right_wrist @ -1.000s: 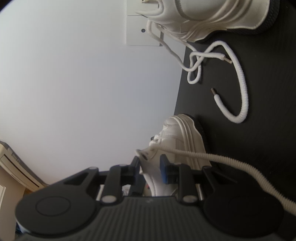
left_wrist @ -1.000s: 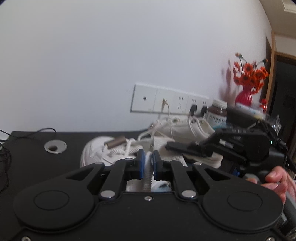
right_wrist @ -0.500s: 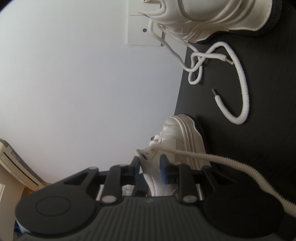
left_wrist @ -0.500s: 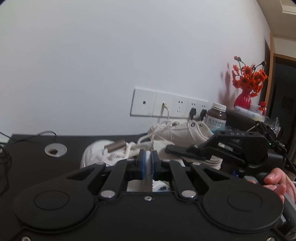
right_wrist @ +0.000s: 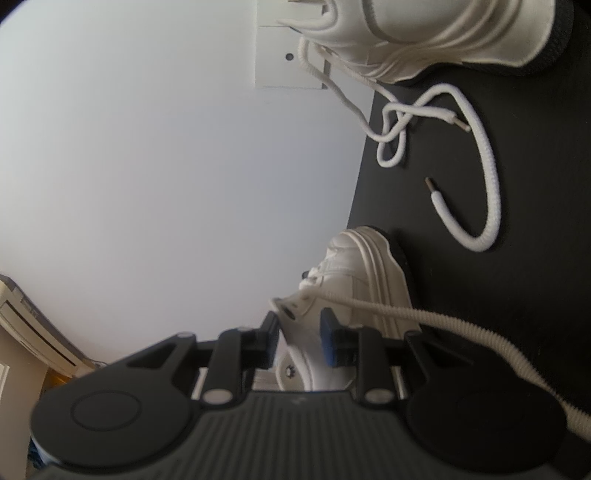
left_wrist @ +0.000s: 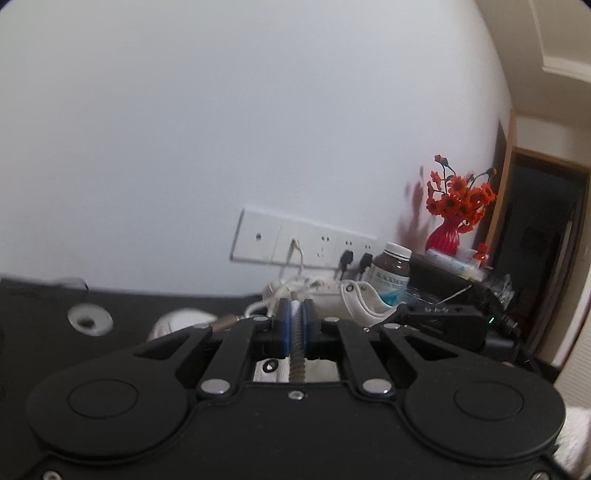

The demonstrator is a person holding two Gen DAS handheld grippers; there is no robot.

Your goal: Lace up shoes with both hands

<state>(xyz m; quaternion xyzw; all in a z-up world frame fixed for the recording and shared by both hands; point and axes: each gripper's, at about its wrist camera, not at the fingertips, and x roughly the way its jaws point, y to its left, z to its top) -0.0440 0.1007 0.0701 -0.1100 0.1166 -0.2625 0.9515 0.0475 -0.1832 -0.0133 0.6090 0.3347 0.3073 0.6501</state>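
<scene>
Shoes: two white chunky-soled sneakers on a black matte table (right_wrist: 517, 295), against a plain white wall. Near shoe (right_wrist: 354, 280) has ribbed, layered sole and smooth upper; its eyelet flap sits between the right gripper (right_wrist: 299, 332) fingers, jaws opening, blue pads not clearly pressing it. A thick woven white lace (right_wrist: 424, 317) runs from that shoe's eyelet off to the right. Far shoe (right_wrist: 443, 33) lies by the wall socket panel (left_wrist: 303, 240), its loose corded lace (right_wrist: 484, 184) curled on the table, metal aglet at the tip. Left gripper (left_wrist: 294, 317) pressed together, blue pads pinching a ribbed white lace. Right of it: brown jar (left_wrist: 391, 269), red vase (left_wrist: 443, 236) with orange flowers.
</scene>
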